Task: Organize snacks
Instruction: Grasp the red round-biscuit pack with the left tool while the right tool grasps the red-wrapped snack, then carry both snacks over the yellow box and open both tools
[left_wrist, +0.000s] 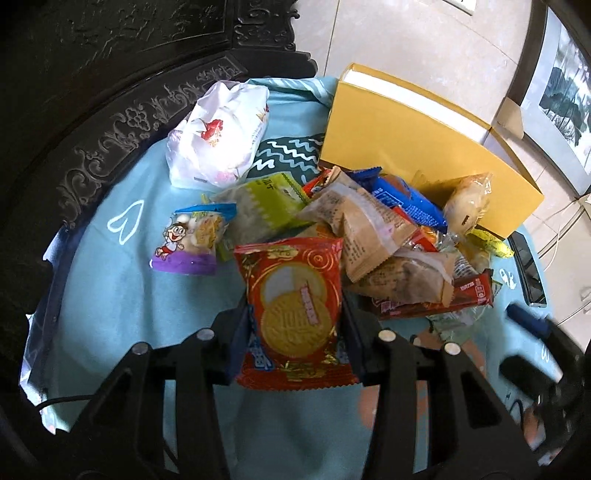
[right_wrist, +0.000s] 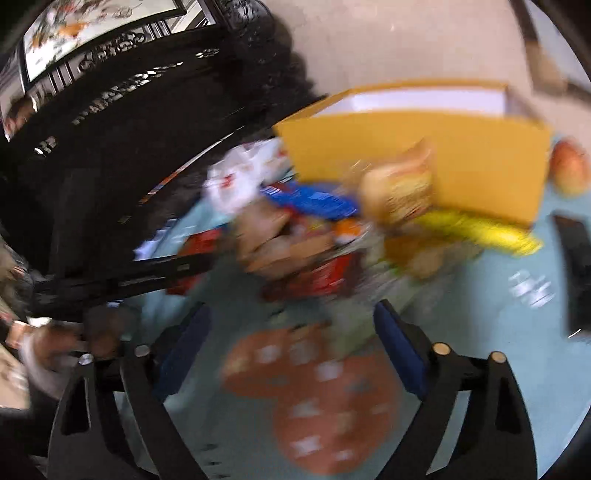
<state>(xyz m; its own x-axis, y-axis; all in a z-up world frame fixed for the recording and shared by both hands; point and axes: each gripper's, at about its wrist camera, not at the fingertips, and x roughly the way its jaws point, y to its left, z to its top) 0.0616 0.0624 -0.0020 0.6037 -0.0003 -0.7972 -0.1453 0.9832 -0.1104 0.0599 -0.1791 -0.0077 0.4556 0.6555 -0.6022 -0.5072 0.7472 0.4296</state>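
Observation:
My left gripper (left_wrist: 295, 314) is shut on a red biscuit packet (left_wrist: 295, 280), which stands upright between its blue pads just above the light blue cloth (left_wrist: 110, 295). Behind it lies a pile of wrapped snacks (left_wrist: 373, 229), leaning against an open yellow box (left_wrist: 417, 147). A small cartoon packet (left_wrist: 192, 240) and a white plastic bag (left_wrist: 218, 133) sit left of the pile. In the blurred right wrist view, my right gripper (right_wrist: 291, 314) is open over the cloth in front of the snack pile (right_wrist: 306, 236), with nothing between its fingers. The yellow box (right_wrist: 461, 158) stands beyond.
Dark carved wooden furniture (left_wrist: 110, 110) borders the cloth on the left and back. A dark phone-like slab (left_wrist: 528, 266) lies at the cloth's right edge. An orange round fruit (right_wrist: 570, 170) sits right of the box. A person's hand (right_wrist: 44, 343) shows at the left.

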